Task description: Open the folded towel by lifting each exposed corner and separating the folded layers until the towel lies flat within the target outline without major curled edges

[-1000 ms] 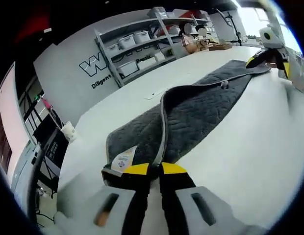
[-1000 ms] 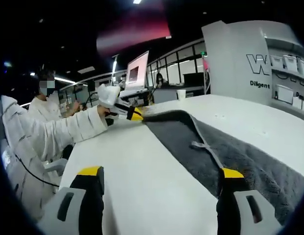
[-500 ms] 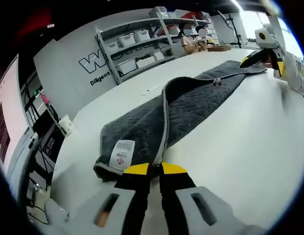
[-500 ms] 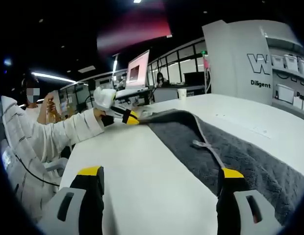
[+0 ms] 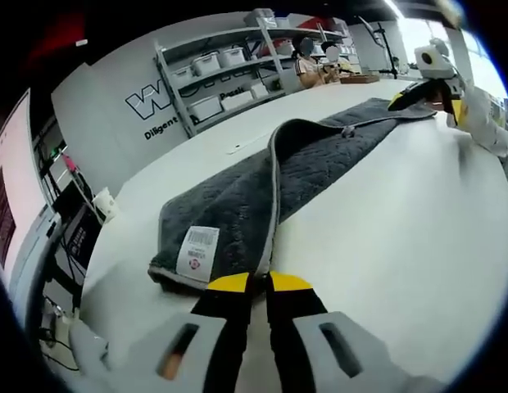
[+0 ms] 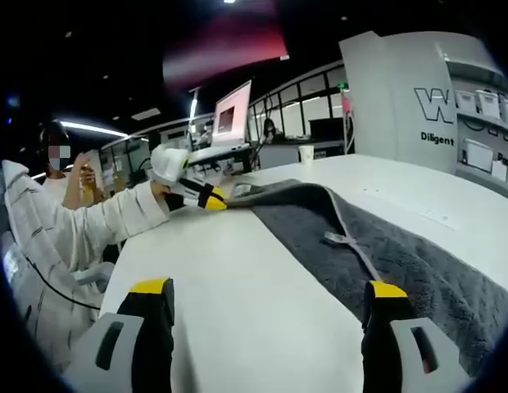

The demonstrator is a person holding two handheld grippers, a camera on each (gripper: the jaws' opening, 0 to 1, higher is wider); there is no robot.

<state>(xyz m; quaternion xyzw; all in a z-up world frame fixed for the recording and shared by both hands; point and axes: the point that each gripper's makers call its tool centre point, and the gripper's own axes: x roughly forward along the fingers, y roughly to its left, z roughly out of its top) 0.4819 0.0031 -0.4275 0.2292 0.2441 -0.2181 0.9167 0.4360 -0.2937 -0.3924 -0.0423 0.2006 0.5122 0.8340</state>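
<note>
Since 1 second ago my left gripper [image 5: 250,282] has brought its end of the towel [image 5: 262,184] lower: the corner that hung raised and curled then now lies nearly flat on the desk [image 5: 385,237], with the white label [image 5: 197,252] face up beside my jaws. My left jaws are pinched together on the towel's pale hem, no gap between the 2 yellow tips. In the right gripper view the left gripper [image 6: 206,198] sits lower against the desk [image 6: 238,286] than it did, at the far corner of the towel [image 6: 360,246].

My right gripper [image 6: 266,291] stands with jaws wide apart and nothing between them; the right-hand jaw is just beside the towel's near edge, though I cannot tell whether it touches. In the left gripper view the right gripper [image 5: 418,92] is at the towel's far end, near the far edge of the desk.

The towel runs as a long dark grey strip along the desk, its pale hem standing up as a ridge down the middle where 1 layer folds over the other, with a small hang loop [image 6: 340,239] on that hem. The fold is not yet opened.

The desk is bare white to the right of the towel in the left gripper view. A paper cup [image 5: 101,202] stands near the desk's left edge, and shelves with bins [image 5: 225,78] stand beyond the far side.
</note>
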